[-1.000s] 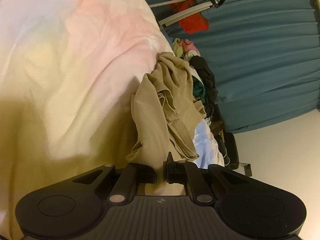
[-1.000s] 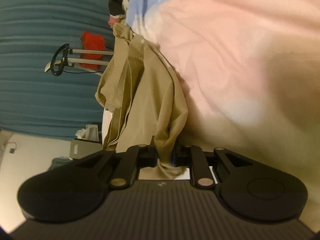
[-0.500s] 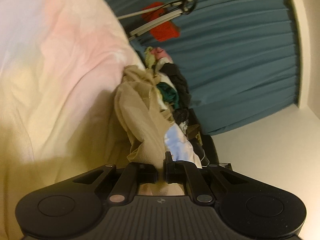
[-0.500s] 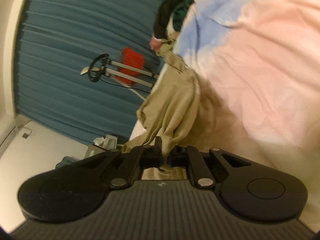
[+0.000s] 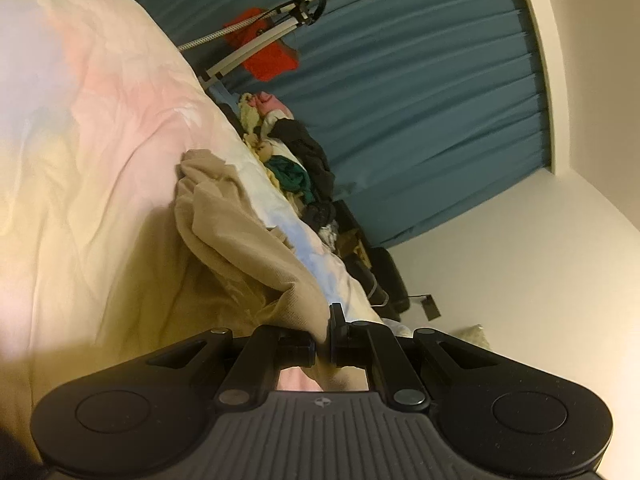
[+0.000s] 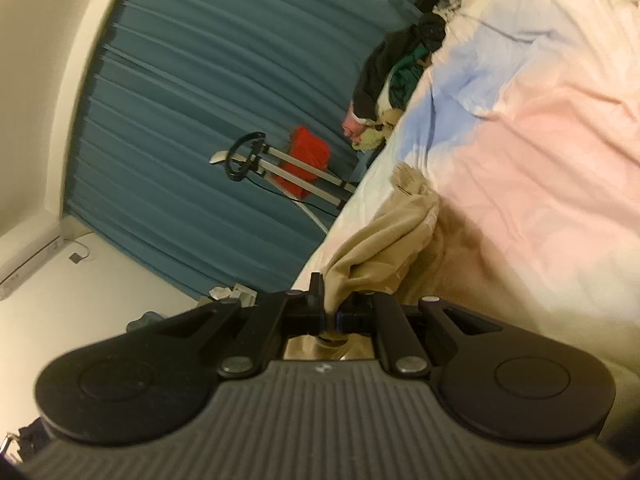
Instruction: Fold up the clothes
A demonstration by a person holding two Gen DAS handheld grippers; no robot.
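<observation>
Both claws are clamped on the same tan garment [image 5: 240, 240], one at each end of a bunched edge. In the left wrist view the left claw [image 5: 323, 344] has its two black fingers [image 5: 338, 332] drawn nearly together, with a thick fold of the tan cloth pinched between them and a little of it spilling below the pads. The view is rolled, so the bed [image 5: 100, 140] with its pastel pink, cream and blue cover fills the left side and the teal curtain [image 5: 420, 100] runs up the right; the claw points a little downward along the bed's edge. From the grip the garment runs away in a crumpled rope, its far end resting on the cover near the edge of the bed. In the right wrist view the right claw [image 6: 330, 312] is likewise closed down narrow on a twist of the tan garment [image 6: 384, 248], which rises out of the fingers [image 6: 316, 292] and trails onto the bed [image 6: 540, 160]. This view is rolled the opposite way, with the curtain [image 6: 200, 100] on the left and the bed on the right. Beyond the garment lies a pile of other clothes [image 5: 296, 160], dark, green and pink, at the bed's far edge. A garment steamer stand [image 6: 256, 160] with something red [image 6: 308, 160] hanging on it stands before the curtain.
</observation>
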